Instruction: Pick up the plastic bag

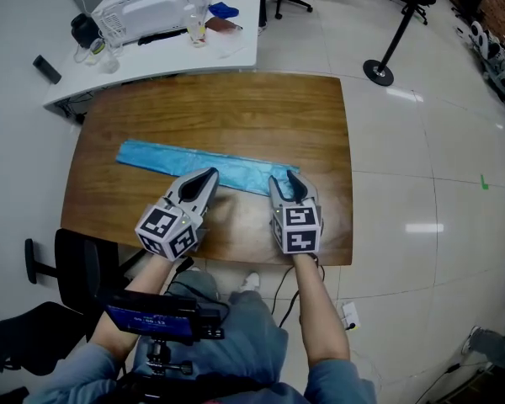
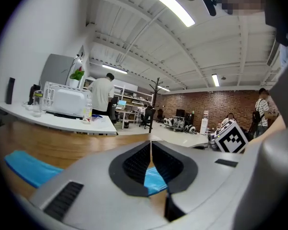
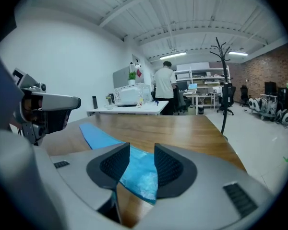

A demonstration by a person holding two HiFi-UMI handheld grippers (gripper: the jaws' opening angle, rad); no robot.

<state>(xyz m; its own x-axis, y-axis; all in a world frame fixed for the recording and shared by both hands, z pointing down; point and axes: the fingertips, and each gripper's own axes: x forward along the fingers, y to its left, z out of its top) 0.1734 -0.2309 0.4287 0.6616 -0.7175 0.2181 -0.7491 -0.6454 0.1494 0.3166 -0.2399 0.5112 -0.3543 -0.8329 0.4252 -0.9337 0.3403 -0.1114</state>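
plastic bag (image 1: 206, 165): flat, unlifted.
R gripper (image 1: 288, 180): bag's right end, jaws apart astride it, prob. pre-pinch.
L gripper (image 1: 210, 175): bag's near edge, jaws together, empty.

The blue plastic bag (image 1: 177, 160) lies flat on the wooden table (image 1: 236, 108) as a long strip, from upper left to lower right. The left gripper (image 1: 209, 176) is at the strip's near edge, approx. at its middle, jaws together. The right gripper (image 1: 289, 183) is over the strip's right end, jaws apart w/ blue plastic btw. them. Behind the table stands a white desk (image 1: 236, 53) w/ a white appliance (image 1: 151, 7).
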